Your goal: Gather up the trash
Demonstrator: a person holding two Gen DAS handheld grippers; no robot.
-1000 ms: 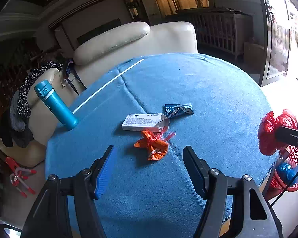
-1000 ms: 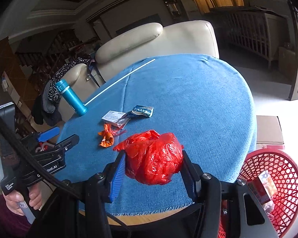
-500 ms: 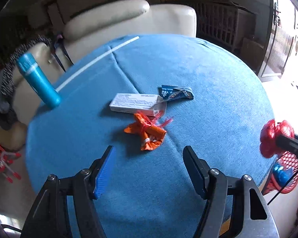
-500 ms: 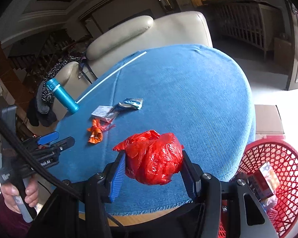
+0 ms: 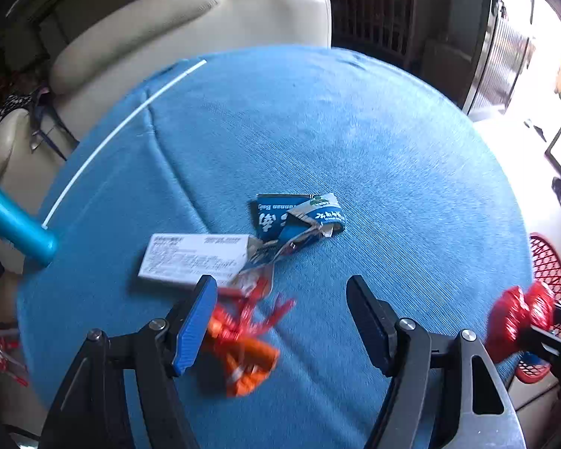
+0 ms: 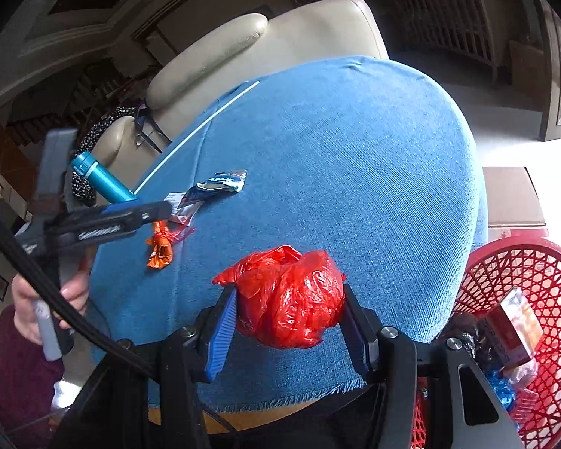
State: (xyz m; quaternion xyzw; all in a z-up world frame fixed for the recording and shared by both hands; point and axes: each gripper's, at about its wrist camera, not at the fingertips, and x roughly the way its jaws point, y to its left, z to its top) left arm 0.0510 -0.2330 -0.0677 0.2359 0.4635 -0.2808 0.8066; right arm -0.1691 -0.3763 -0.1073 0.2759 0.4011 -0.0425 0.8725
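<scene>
On the blue tablecloth lies a crumpled orange wrapper. My left gripper hangs over it with its jaws opening; the wrapper sits between them, close to the left finger, and the pads do not press on it. Just beyond lie a white box and a torn blue wrapper. My right gripper is shut on a balled red plastic bag, held above the table's near edge. A red mesh basket with trash in it stands on the floor to its right.
A teal bottle stands at the table's left edge, by a thin white rod. A cream armchair is behind the table. A cardboard box lies on the floor beyond the basket. A person's hand holds the left gripper's handle.
My left gripper has moved forward and down, so the orange wrapper now lies between its fingers. My right gripper has sunk a little with the red bag still in it.
</scene>
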